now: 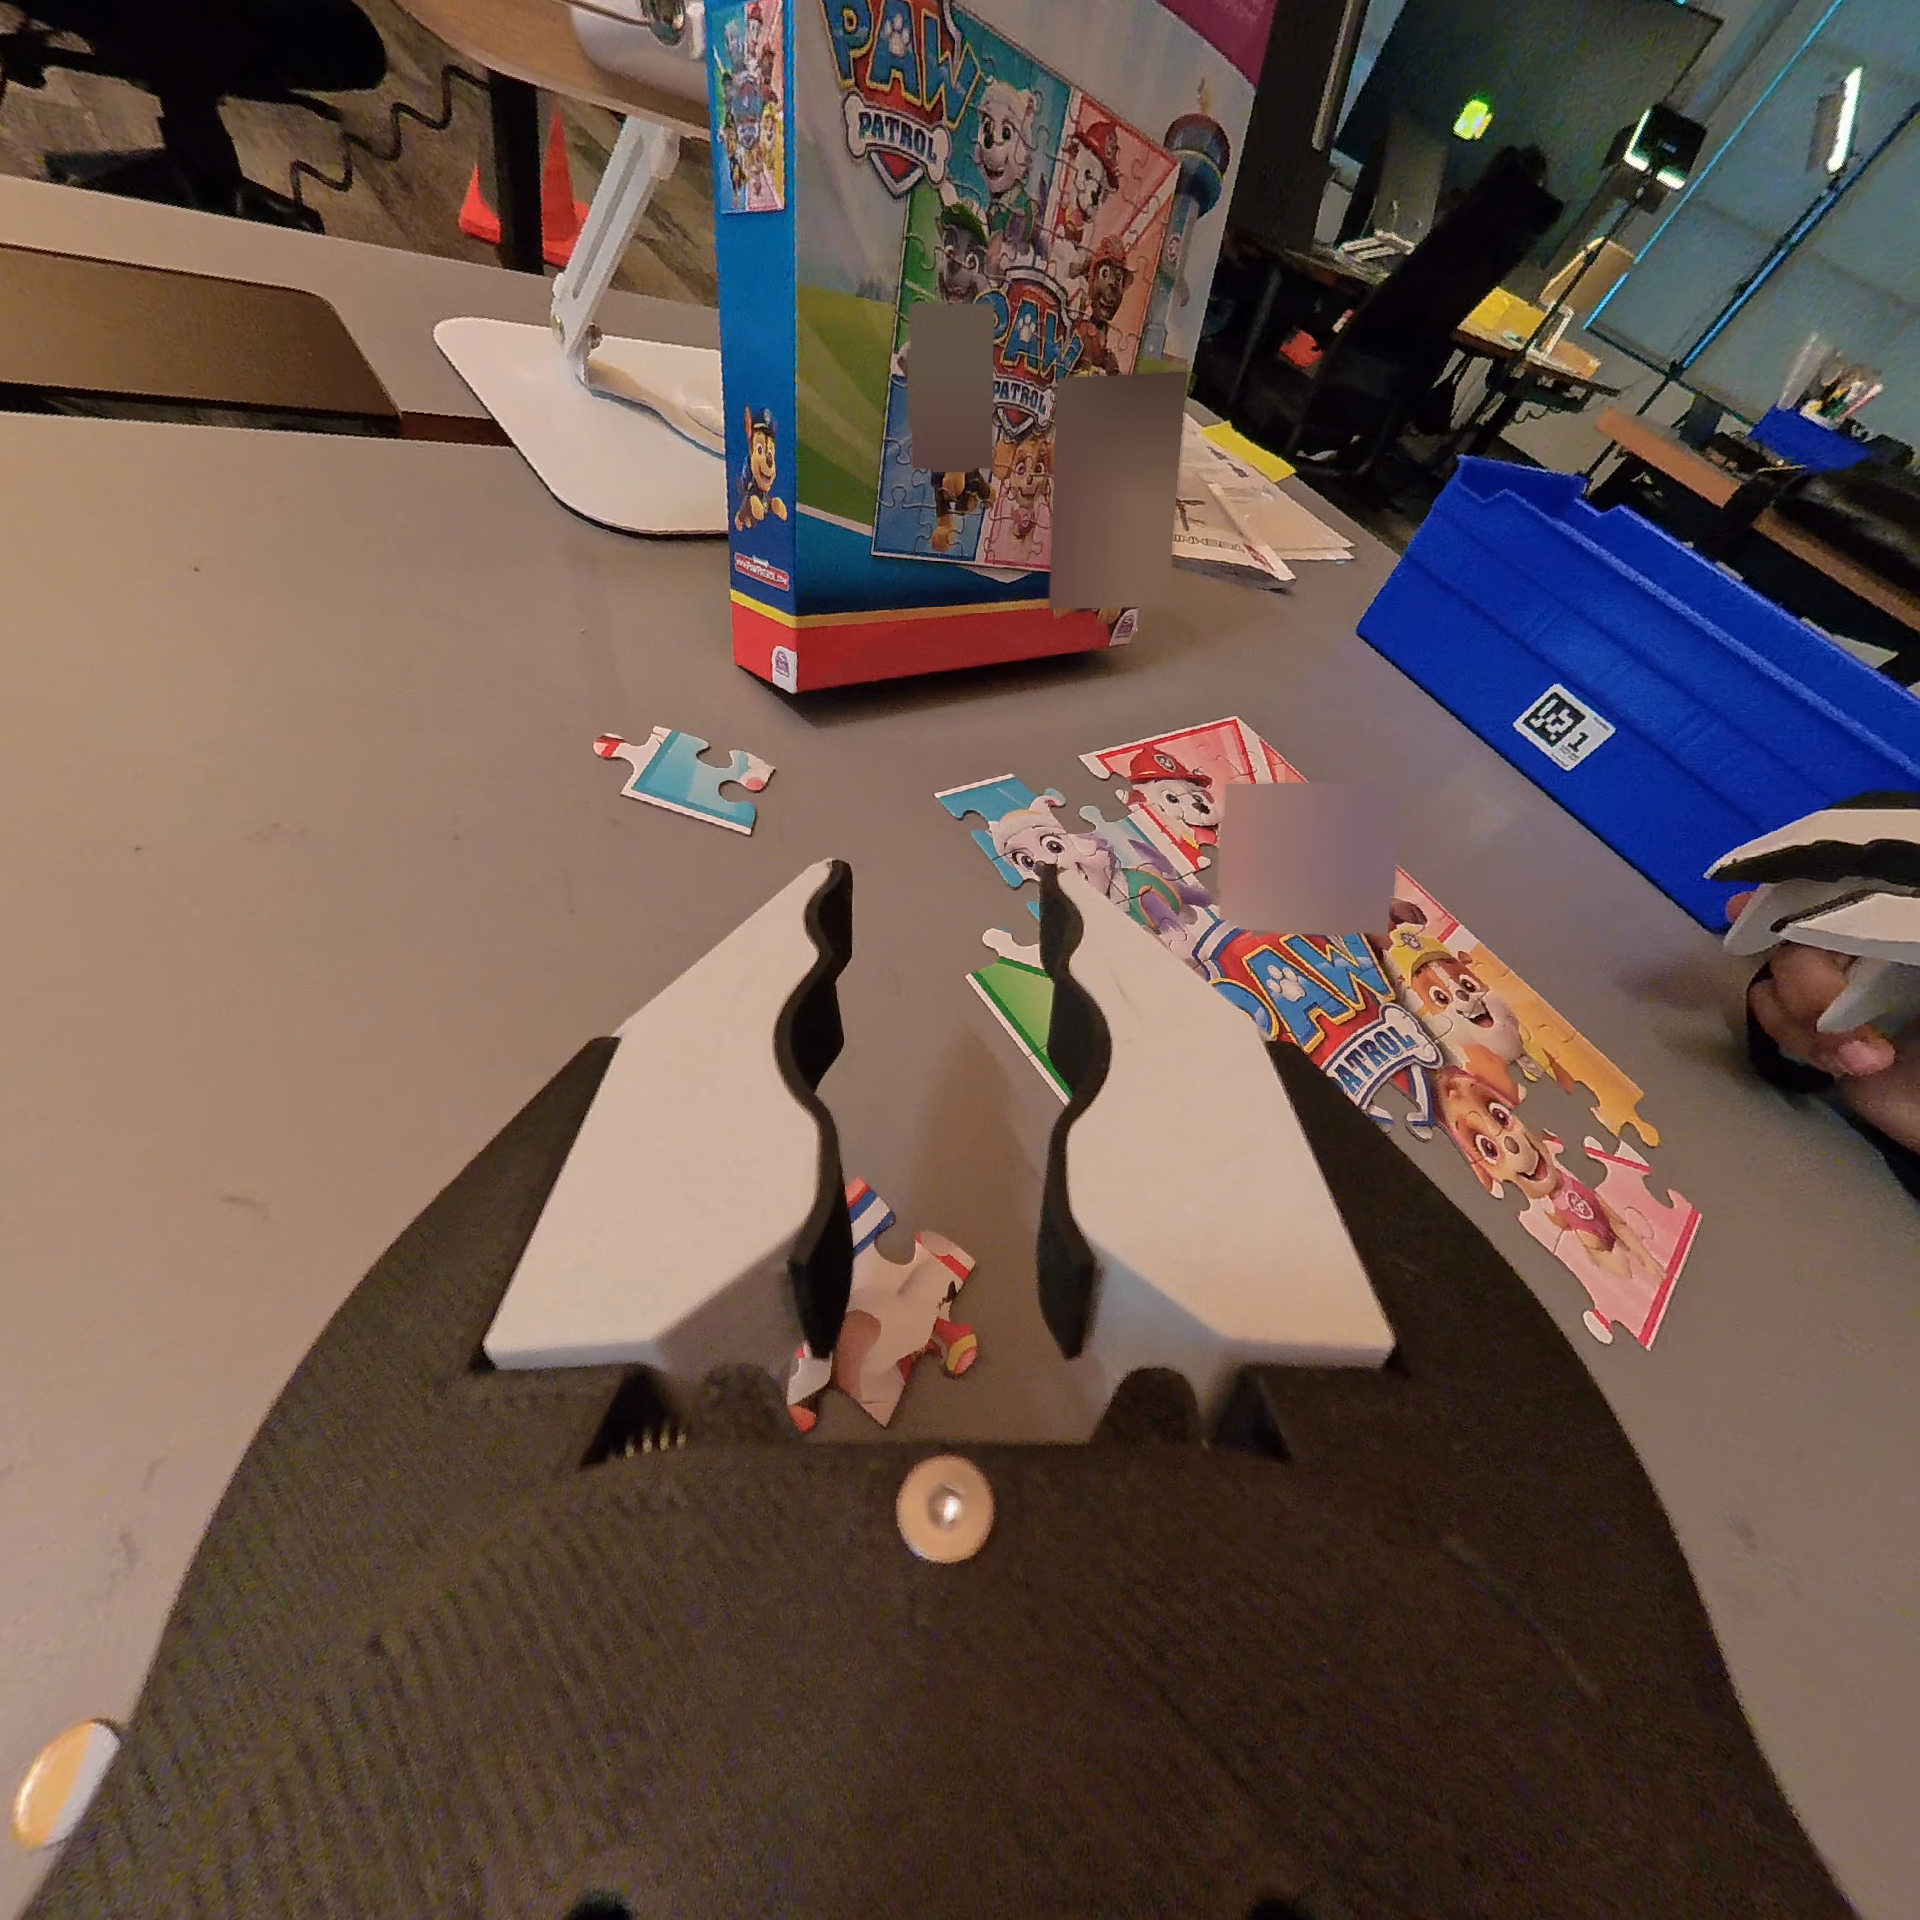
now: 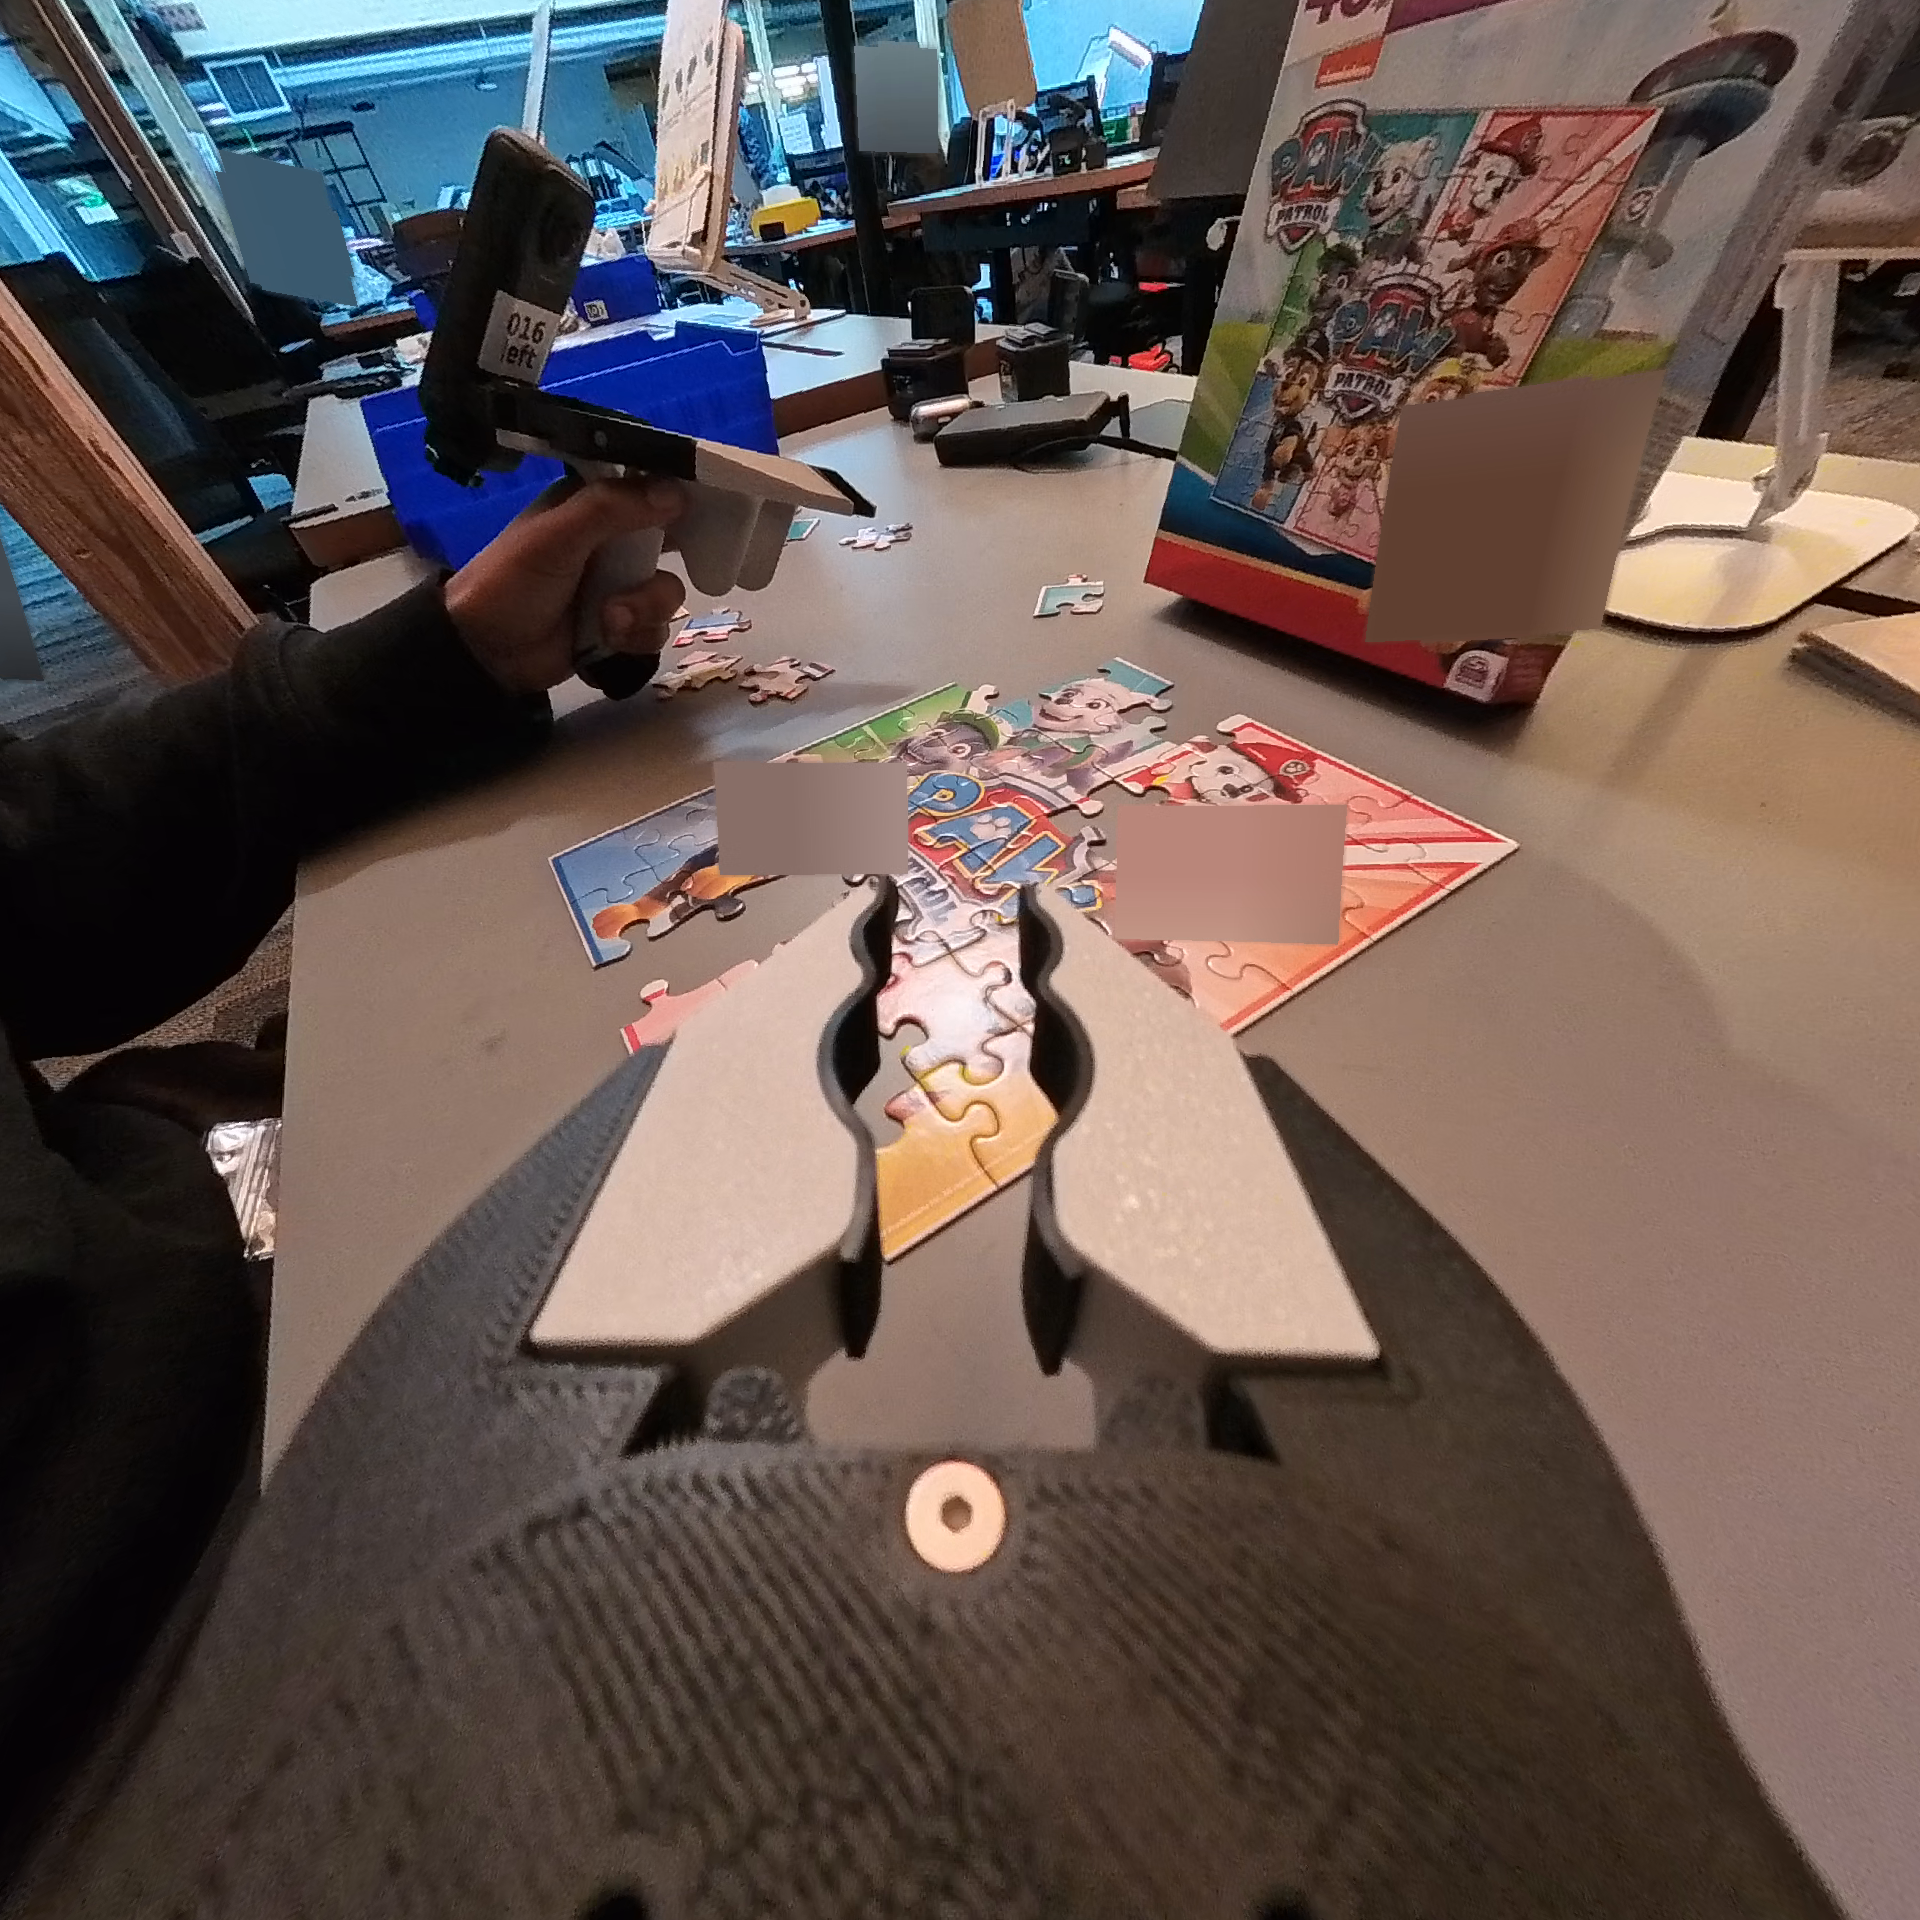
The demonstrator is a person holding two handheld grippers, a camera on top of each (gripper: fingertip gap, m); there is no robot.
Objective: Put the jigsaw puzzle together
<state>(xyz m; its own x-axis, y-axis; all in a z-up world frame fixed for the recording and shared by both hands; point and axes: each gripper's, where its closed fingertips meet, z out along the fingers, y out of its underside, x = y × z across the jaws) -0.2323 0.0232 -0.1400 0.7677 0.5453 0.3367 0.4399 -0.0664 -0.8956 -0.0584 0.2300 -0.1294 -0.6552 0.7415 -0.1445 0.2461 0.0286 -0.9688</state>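
1. The left gripper [image 1: 945, 873] has its fingers apart with nothing clamped between them; only bare grey table [image 1: 312, 935] shows between the tips. In the right wrist view it hovers clear of the surface, held in a hand [image 2: 566, 597].
2. A loose puzzle piece [image 1: 904, 1309], white with red and blue marks, lies on the table under the base of the left fingers, partly hidden by the left pad; I cannot tell whether the pad touches it.
3. The right gripper [image 2: 956, 899] also has its fingers apart, though less widely, gripping nothing. It hangs above the partly assembled jigsaw puzzle [image 2: 1382, 883], whose joined pieces show in the gap.
4. Outward: a single teal piece [image 1: 691, 779] lies by itself, near the upright puzzle box [image 1: 821, 644]. More loose pieces [image 2: 743, 675] lie by the hand. A blue bin [image 1: 1662, 644] stands to the right of the jigsaw, and a white stand [image 1: 561, 416] sits behind the box.
5. Risks, as I judge them: the right fingertips are low over joined pieces, so a dip or sideways drag could split seams or slide the jigsaw. The left gripper's right finger lies close to the jigsaw's open edge and could nudge it. The flat loose pieces give pads little to catch, so one could skid or flip.
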